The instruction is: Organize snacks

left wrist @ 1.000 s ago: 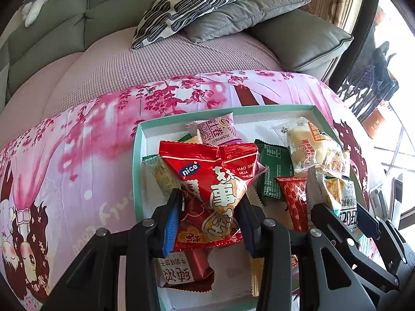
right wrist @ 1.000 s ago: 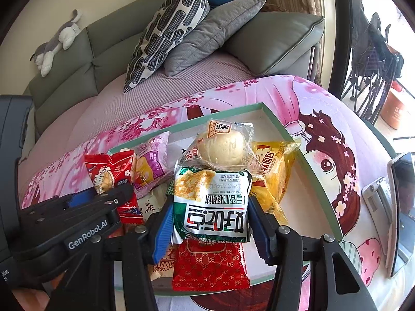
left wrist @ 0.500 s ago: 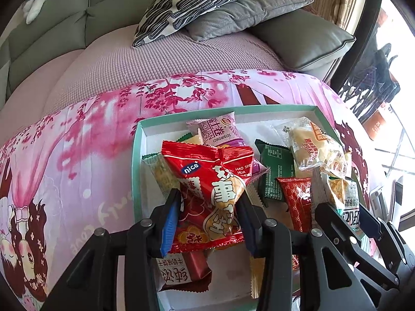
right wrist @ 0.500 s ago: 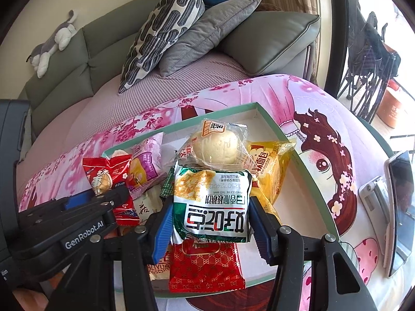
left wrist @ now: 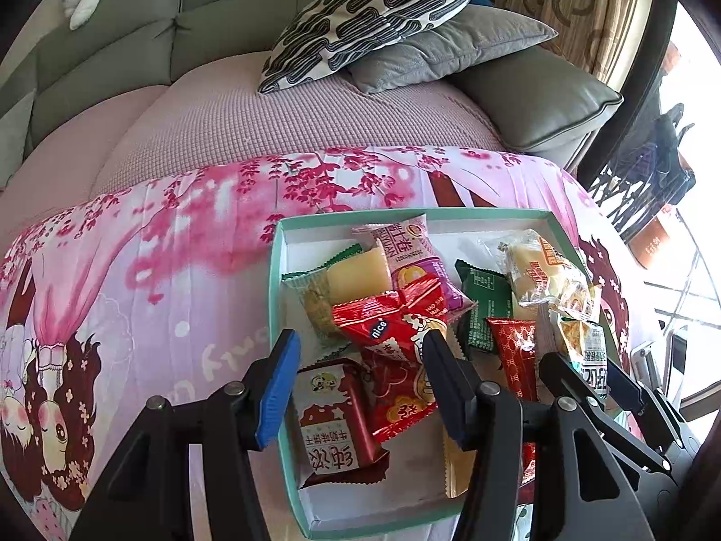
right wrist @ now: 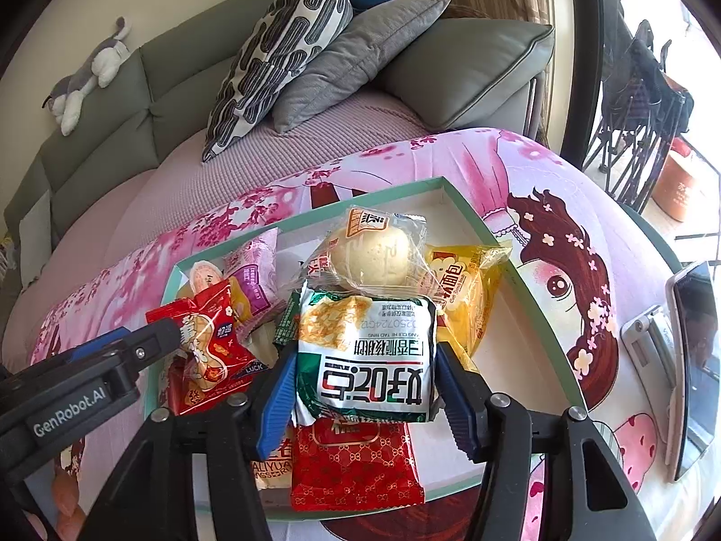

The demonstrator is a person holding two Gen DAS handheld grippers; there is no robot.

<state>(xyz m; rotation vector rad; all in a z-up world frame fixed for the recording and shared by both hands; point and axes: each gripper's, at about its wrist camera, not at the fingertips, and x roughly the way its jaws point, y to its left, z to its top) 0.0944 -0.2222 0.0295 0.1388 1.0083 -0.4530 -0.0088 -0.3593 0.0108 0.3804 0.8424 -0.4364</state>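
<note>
A teal-rimmed white tray (left wrist: pixel 277 297) holds several snack packets. A red "nice" packet (left wrist: pixel 392 333) lies loose on the pile, with a dark red packet (left wrist: pixel 335 424) in front of it. My left gripper (left wrist: pixel 360 338) hovers over them with its jaws opening; the left pad stands clear of the red packet. In the right wrist view its fingers (right wrist: pixel 135 347) reach in from the left beside the red packet (right wrist: pixel 207 347). My right gripper (right wrist: pixel 365 356) has a green-and-white packet (right wrist: pixel 365 360) between its pads above a bun packet (right wrist: pixel 374 252). Its jaws are opening, and the pads still touch the packet's sides.
The tray (right wrist: pixel 531 297) sits on a pink cartoon-print cloth (left wrist: pixel 157 270). A phone on a stand (right wrist: pixel 689 360) is at the right edge. Behind is a grey sofa with pillows (right wrist: pixel 279 58) and a plush toy (right wrist: pixel 85 81). Folded chairs (right wrist: pixel 640 81) stand far right.
My left jaws spread apart and let go of the red packet, which sank onto the pile in the tray. The right jaws widened slightly with the green-and-white packet still between them.
</note>
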